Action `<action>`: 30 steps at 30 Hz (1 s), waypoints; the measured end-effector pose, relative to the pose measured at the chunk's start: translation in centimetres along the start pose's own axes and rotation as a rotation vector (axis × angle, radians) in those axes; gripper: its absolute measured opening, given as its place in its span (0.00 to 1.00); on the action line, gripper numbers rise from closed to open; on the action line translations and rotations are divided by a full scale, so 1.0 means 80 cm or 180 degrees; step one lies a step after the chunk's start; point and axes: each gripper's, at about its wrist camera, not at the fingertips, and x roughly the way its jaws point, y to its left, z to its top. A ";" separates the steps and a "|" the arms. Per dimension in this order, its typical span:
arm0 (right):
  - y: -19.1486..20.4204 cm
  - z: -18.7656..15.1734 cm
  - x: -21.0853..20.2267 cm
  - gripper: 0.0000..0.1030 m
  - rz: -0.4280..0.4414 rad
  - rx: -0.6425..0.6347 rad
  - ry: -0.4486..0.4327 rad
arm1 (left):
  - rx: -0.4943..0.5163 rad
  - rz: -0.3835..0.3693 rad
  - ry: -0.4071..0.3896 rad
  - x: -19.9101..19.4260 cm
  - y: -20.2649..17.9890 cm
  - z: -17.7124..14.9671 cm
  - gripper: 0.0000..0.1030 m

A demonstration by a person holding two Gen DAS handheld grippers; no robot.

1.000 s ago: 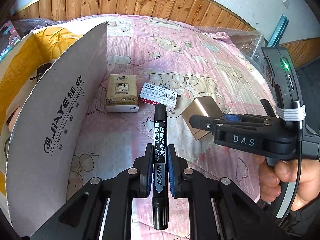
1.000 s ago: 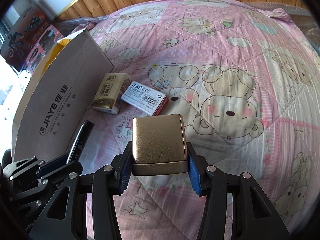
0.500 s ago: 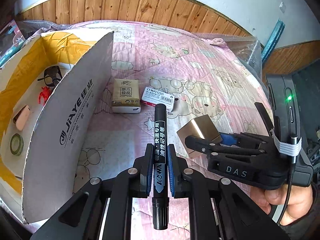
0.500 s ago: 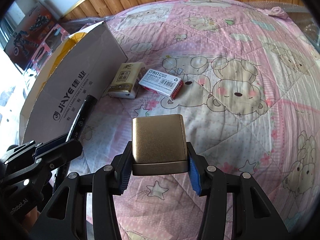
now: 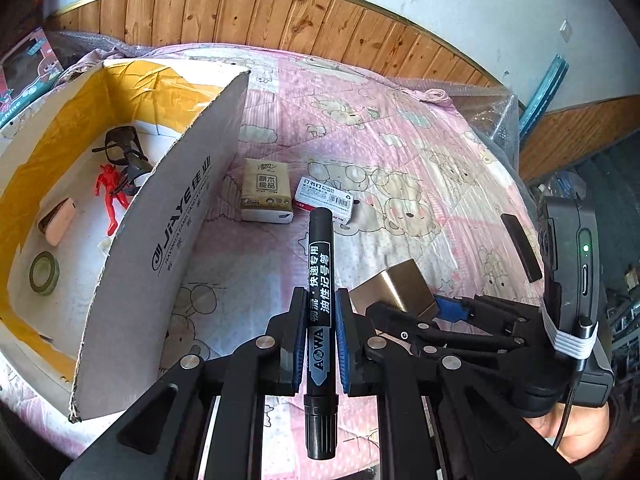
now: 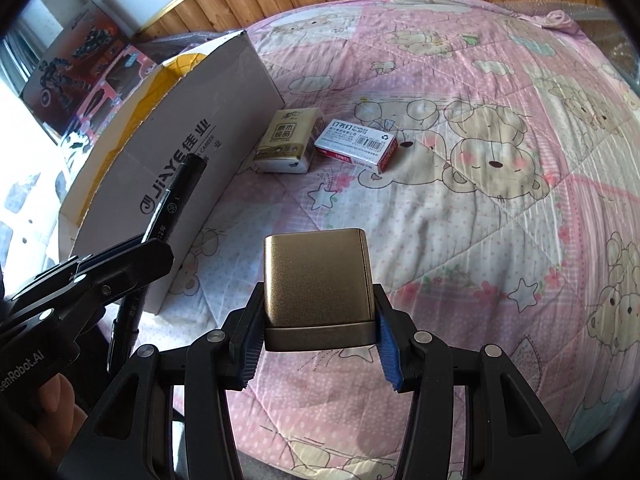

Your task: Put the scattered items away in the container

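Note:
My left gripper is shut on a black marker that points forward, held above the bed to the right of the open cardboard box. My right gripper is shut on a gold metal tin, also seen in the left wrist view as the tin just right of the marker. A tissue pack and a staples box lie on the pink quilt beside the box wall. The left gripper and the marker show at the left in the right wrist view.
Inside the box lie glasses, a red figure, a pink eraser and a tape roll. A wooden headboard runs behind the bed. Toy boxes stand at the far left.
Both grippers have risen and drawn back with their loads; the box interior now shows more fully in the left wrist view. The tissue pack and staples box have not moved.

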 end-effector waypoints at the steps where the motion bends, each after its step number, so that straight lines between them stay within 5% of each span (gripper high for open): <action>1: 0.003 -0.001 -0.001 0.50 0.0008 -0.0010 -0.0001 | -0.0005 -0.0002 -0.0010 -0.002 0.001 0.000 0.13; 30: 0.082 -0.008 -0.019 0.50 0.0215 -0.0229 -0.0084 | -0.0209 -0.0070 -0.0309 -0.067 0.037 0.007 0.13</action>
